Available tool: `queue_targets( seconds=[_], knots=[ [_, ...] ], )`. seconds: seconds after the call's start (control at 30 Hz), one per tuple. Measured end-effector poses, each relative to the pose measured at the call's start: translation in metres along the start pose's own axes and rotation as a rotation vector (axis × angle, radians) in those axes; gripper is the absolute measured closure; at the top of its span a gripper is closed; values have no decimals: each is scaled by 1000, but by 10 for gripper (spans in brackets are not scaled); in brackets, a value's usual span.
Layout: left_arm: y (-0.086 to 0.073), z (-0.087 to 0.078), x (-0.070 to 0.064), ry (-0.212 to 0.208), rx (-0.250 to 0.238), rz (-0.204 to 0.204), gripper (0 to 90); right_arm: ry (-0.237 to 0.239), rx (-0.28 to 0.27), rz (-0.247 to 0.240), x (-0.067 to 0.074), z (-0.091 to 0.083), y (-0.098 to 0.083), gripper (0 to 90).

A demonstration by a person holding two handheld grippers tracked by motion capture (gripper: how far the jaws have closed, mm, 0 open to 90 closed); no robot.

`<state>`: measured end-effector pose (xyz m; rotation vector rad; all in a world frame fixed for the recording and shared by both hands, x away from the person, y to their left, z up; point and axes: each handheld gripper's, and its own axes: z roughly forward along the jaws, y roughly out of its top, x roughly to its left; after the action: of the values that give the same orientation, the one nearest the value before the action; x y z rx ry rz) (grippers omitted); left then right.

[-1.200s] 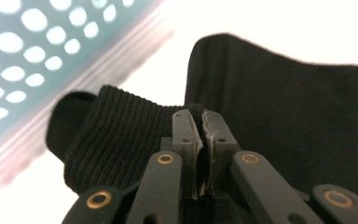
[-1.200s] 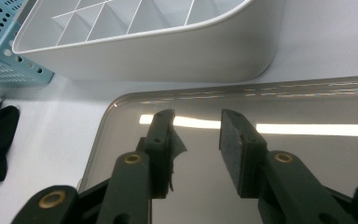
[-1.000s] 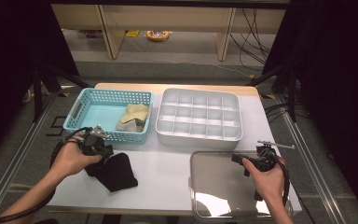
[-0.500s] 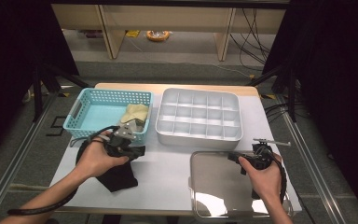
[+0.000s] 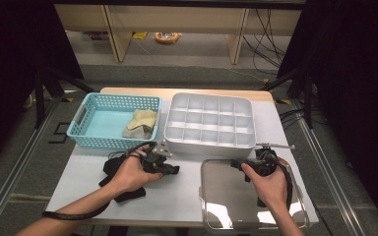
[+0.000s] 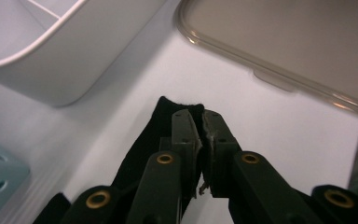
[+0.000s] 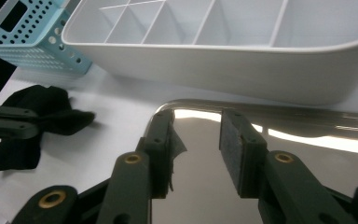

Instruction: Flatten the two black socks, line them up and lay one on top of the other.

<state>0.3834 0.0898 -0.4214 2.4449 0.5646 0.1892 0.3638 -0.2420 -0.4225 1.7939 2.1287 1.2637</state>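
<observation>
One black fabric sock sits pinched in my left tongs mid-carry over the bench, right tongs gaping empty above the clear lid; next I judge a compartment of the white divided tray.

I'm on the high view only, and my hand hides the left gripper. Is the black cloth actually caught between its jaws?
Observer: Yes. In the left gripper view the left gripper is shut on the black cloth, pinching one edge of it.
Operator: And is the right gripper gripping the clear lid?
Observer: No. In the right gripper view the right gripper stands open over a corner of the clear lid, with nothing between its jaws.
Operator: Anything odd at its tips?
Observer: A small frayed shred hangs from one of its pads.
</observation>
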Motion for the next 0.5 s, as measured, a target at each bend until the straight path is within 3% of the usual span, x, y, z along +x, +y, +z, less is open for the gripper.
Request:
queue_targets(
  seconds=[0.03, 0.07, 0.1, 0.13, 0.17, 0.2, 0.23, 0.27, 0.3, 0.33, 0.37, 0.43, 0.47, 0.5],
  knots=[
    [1, 2, -2, 0, -9, -8, 843, 2, 2, -4, 2, 2, 1, 654],
    [5, 5, -5, 0, -14, 14, 842, 12, 8, 16, 6, 3, 1, 653],
    [6, 6, -6, -4, -13, 10, 842, 16, 8, -15, 7, 6, 2, 653],
    [9, 8, -9, -6, -33, 32, 841, 16, 16, -4, 9, 6, 2, 653],
    [11, 10, -12, -4, -47, 19, 841, 14, 19, 6, 13, 9, 3, 653],
    [14, 13, -15, 2, -47, 39, 839, 28, 29, 14, 15, 9, 3, 654],
    [17, 16, -17, 0, -41, 63, 833, 27, 22, -26, 14, 12, 5, 653],
    [19, 19, -18, -12, -34, 71, 823, 21, 24, -21, 16, 14, 5, 654],
    [19, 26, -21, -18, -62, 39, 807, 28, 29, -29, 17, 15, 6, 653],
    [20, 29, -20, -35, -47, 48, 774, 25, 38, -22, 19, 16, 6, 654],
    [19, 33, -22, -44, -71, 23, 711, 23, 38, -29, 21, 18, 6, 654],
    [17, 29, -18, -42, -48, 61, 611, 35, 57, -27, 23, 20, 6, 654],
    [15, 27, -17, -36, -53, 61, 563, 89, 56, -30, 23, 23, 5, 655],
    [12, 23, -16, -35, -59, 40, 539, 63, 64, -8, 27, 24, 4, 655]
  ],
)
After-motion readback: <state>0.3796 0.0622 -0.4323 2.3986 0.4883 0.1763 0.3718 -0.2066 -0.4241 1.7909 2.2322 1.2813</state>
